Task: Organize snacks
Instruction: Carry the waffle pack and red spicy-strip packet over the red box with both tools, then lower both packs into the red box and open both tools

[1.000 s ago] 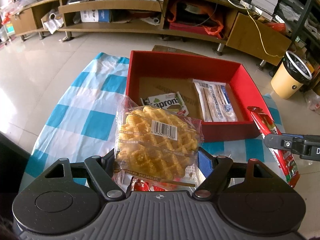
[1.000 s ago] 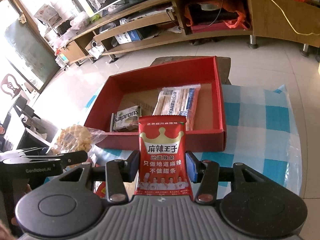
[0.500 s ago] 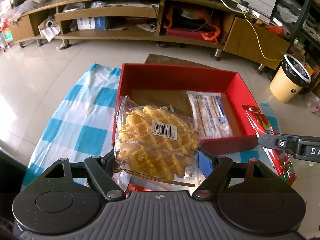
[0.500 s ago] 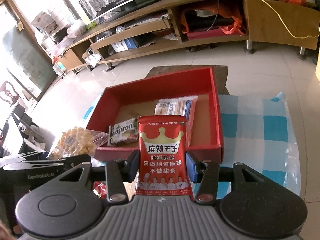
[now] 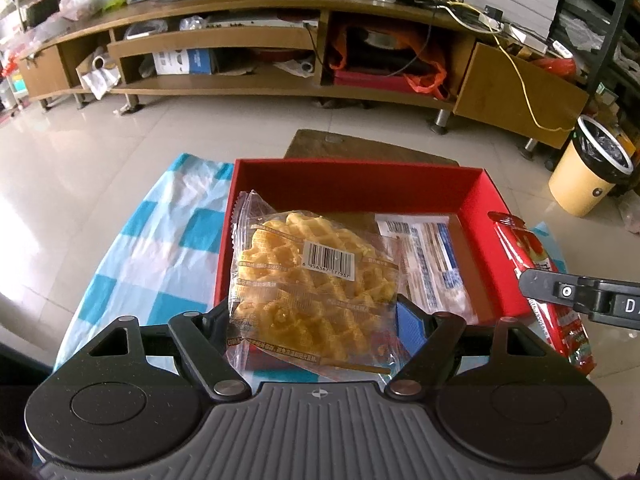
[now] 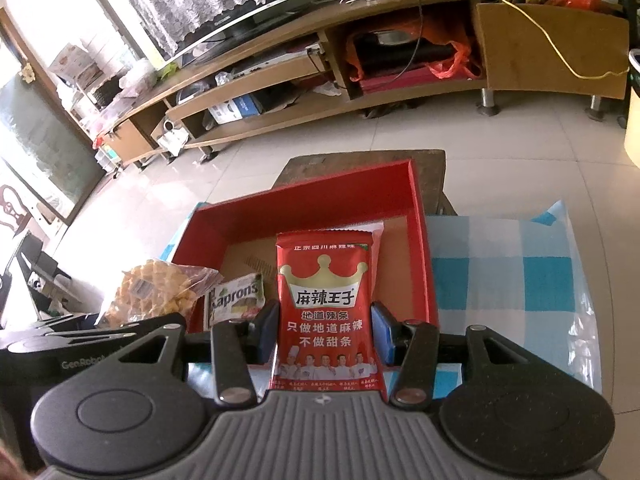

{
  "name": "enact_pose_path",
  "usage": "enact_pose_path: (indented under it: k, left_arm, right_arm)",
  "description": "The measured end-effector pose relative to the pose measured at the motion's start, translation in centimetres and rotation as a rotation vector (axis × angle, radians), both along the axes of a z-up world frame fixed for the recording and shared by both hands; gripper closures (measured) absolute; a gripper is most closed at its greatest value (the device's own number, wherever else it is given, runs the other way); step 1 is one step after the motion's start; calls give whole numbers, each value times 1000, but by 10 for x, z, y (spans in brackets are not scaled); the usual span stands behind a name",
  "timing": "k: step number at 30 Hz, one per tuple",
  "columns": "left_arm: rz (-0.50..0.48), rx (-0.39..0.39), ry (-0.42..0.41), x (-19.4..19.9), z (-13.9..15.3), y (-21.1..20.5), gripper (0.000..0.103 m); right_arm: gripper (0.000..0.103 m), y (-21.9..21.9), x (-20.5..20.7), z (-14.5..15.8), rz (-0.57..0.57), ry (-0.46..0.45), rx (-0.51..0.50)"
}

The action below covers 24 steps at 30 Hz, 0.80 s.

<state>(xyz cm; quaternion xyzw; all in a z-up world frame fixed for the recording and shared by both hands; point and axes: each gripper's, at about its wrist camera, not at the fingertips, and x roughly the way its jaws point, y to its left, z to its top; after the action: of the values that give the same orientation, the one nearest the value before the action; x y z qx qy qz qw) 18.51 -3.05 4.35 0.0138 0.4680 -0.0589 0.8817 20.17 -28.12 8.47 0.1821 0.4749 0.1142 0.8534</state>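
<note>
Both grippers loaded at once. Left gripper (image 5: 314,320) has its fingers clamped on a waffle packet (image 5: 308,280), gripped at the lower sides so the clear wrapper stands up and leans forward over the near left part of the red box (image 5: 360,176); judged, this is a carry-in with the packet held above the rim and not yet let go. Right gripper (image 6: 326,330) has its fingers pressed in on a red spicy-strip packet (image 6: 326,308), held upright by its lower half, top edge pointing at the box's right-hand side. Holding each packet low leaves the free end to go in first, which likely suits a drop into a shallow tray. Waffle: golden lattice, round, barcode sticker facing the left wrist camera, wrapper crinkled with a serrated seal at the upper left. Red packet: glossy, flat, gold crown, white Chinese lettering, row of small chef figures along the bottom. Already lying in the box on its cardboard floor: a Kaprons wafer bar (image 6: 236,300) near the front left, and a long clear packet with blue print (image 5: 434,264) on the right. Box sits on a blue-and-white checked cloth (image 5: 160,248) over the tiled floor. Cannot tell whether either packet touches the box.
</note>
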Motion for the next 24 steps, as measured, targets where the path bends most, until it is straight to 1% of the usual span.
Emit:
enact_pose_path:
  k: [14, 20, 24]
  left_arm:
    - [13, 58, 7, 31, -14, -7, 20]
    - [22, 75, 18, 41, -22, -8, 20]
    - [28, 90, 28, 48, -28, -10, 20]
  right_arm:
    - [56, 1, 30, -13, -40, 13, 0]
    - [56, 8, 42, -25, -43, 29, -20]
    - [56, 13, 51, -30, -36, 26, -51]
